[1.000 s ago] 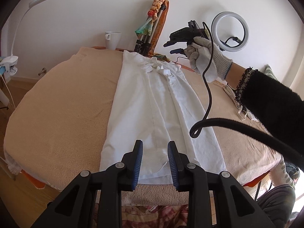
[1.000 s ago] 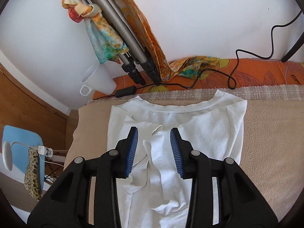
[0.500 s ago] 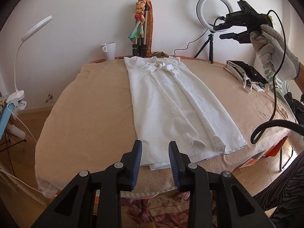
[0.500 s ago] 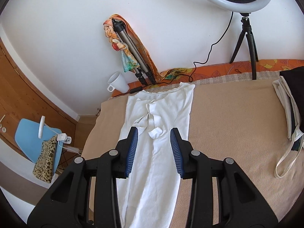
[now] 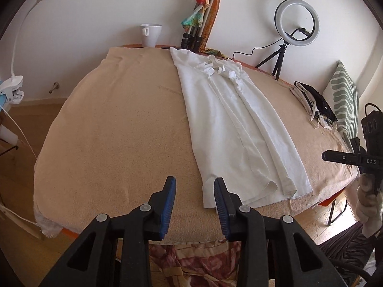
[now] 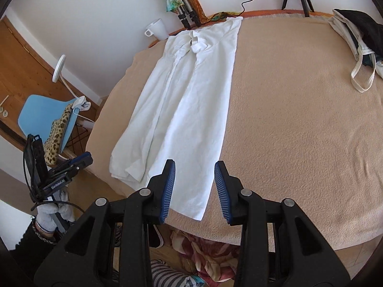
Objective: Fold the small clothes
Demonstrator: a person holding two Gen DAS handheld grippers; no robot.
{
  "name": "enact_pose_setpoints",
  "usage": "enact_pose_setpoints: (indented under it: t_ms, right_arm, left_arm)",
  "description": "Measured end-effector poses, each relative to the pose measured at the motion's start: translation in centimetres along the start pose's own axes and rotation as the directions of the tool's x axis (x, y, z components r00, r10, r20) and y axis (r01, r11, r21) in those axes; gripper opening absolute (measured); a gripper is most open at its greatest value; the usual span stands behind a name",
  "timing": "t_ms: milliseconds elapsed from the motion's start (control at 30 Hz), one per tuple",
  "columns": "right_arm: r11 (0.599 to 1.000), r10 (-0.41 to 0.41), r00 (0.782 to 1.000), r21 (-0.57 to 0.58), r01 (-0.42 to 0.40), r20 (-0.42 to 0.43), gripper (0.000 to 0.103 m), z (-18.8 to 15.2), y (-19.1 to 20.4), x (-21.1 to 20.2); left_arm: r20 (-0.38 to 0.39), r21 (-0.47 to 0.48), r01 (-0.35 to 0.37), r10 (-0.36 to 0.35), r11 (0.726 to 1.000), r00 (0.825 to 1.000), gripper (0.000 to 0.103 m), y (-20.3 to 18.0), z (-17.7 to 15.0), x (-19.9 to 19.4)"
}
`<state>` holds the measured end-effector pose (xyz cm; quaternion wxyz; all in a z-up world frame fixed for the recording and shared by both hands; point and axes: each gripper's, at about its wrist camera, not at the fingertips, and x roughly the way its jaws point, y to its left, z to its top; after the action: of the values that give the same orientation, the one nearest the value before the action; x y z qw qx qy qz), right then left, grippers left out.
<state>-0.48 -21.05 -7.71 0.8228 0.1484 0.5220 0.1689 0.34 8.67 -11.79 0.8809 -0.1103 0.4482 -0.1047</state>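
Note:
A white garment, folded lengthwise into a long narrow strip, lies flat on the beige towel-covered table, collar at the far end. My left gripper hovers over the near table edge by the strip's near left corner. Its jaws are opening with nothing between them. My right gripper hangs open above the strip's near right hem, its pads off the cloth. Each gripper shows at the side of the other view, the right gripper and the left gripper, both in gloved hands.
Along the far edge stand a white mug, a tripod draped with a scarf and a ring light. A pile of dark and cream clothes and a striped cushion lie right. A blue chair stands left.
My right gripper has drawn back from the collar end to the near hem. My left gripper has slid left, from the middle of the hem to its left corner.

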Motion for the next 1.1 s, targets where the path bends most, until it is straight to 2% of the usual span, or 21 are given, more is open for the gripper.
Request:
enact_pose_setpoints:
  t_ms: [100, 200, 267, 367, 433, 600, 633, 667, 700, 733, 800, 900, 933, 1100]
  right_arm:
    - [0.993, 0.075, 0.996, -0.087, -0.078, -0.037, 0.038, -0.8, 3.3, 2.0]
    - [0.962, 0.059, 0.997, -0.265, -0.068, -0.041, 0.038, -1.3, 7.5, 3.9]
    - [0.913, 0.006, 0.999, -0.409, -0.02, -0.035, 0.037, -2.1, 10.3, 5.3]
    - [0.799, -0.093, 0.996, -0.597, 0.075, 0.001, 0.037, -3.6, 13.0, 7.3]
    - [0.76, -0.114, 0.993, -0.645, 0.08, -0.011, 0.037, -3.9, 13.8, 8.5]
    - [0.713, -0.178, 0.984, -0.688, 0.133, 0.006, 0.037, -4.1, 14.3, 10.7]
    - [0.712, -0.172, 0.985, -0.691, 0.125, 0.0, 0.03, -4.0, 14.3, 10.9]
    - [0.711, -0.172, 0.985, -0.693, 0.119, -0.007, 0.016, -4.0, 14.3, 11.1]
    - [0.711, -0.175, 0.984, -0.693, 0.121, -0.009, 0.008, -4.0, 14.3, 11.3]
    - [0.717, -0.176, 0.984, -0.686, 0.122, -0.009, 0.006, -3.8, 14.2, 11.4]
    - [0.756, -0.133, 0.991, -0.649, 0.09, -0.019, 0.005, -3.3, 14.1, 11.0]
    - [0.856, 0.01, 0.999, -0.516, -0.029, -0.039, 0.005, -1.9, 13.5, 9.2]
    - [0.875, 0.053, 0.998, -0.479, -0.066, -0.04, 0.005, -1.5, 13.2, 8.6]
    - [0.929, 0.133, 0.991, -0.345, -0.132, -0.023, 0.005, 0.1, 11.4, 7.6]
  left_arm:
    - [-0.028, 0.01, 0.015, -0.014, 1.0, 0.999, 0.032, -0.5, -0.4, 0.8]
    - [-0.054, 0.036, 0.008, -0.006, 0.999, 0.999, 0.032, -0.9, -1.0, 1.4]
    - [-0.072, 0.049, 0.004, -0.001, 0.999, 0.997, 0.032, -1.0, -1.4, 1.7]
    - [-0.077, 0.074, -0.011, 0.016, 0.997, 0.997, 0.032, -1.1, -1.8, 1.7]
    - [-0.074, 0.076, -0.013, 0.018, 0.997, 0.997, 0.032, -1.0, -1.9, 1.6]
    - [-0.081, 0.069, 0.0, 0.005, 0.998, 0.997, 0.032, -0.6, -1.7, 1.8]
    - [-0.084, 0.071, 0.001, 0.005, 0.998, 0.996, 0.032, -0.6, -1.7, 1.8]
    - [-0.087, 0.072, 0.004, 0.003, 0.997, 0.996, 0.032, -0.6, -1.8, 1.9]
    - [-0.09, 0.075, 0.005, 0.002, 0.997, 0.996, 0.033, -0.7, -1.9, 1.9]
    - [-0.092, 0.079, 0.005, 0.002, 0.997, 0.996, 0.034, -0.7, -1.9, 2.0]
    - [-0.096, 0.083, 0.004, 0.004, 0.997, 0.995, 0.034, -0.8, -2.0, 2.2]
    - [-0.098, 0.085, 0.033, -0.025, 0.996, 0.995, 0.036, -1.1, -2.2, 2.4]
    - [-0.095, 0.104, 0.024, -0.014, 0.994, 0.995, 0.036, -1.4, -2.2, 2.5]
    - [-0.079, 0.177, -0.002, 0.016, 0.984, 0.997, 0.041, -3.1, -2.5, 3.3]
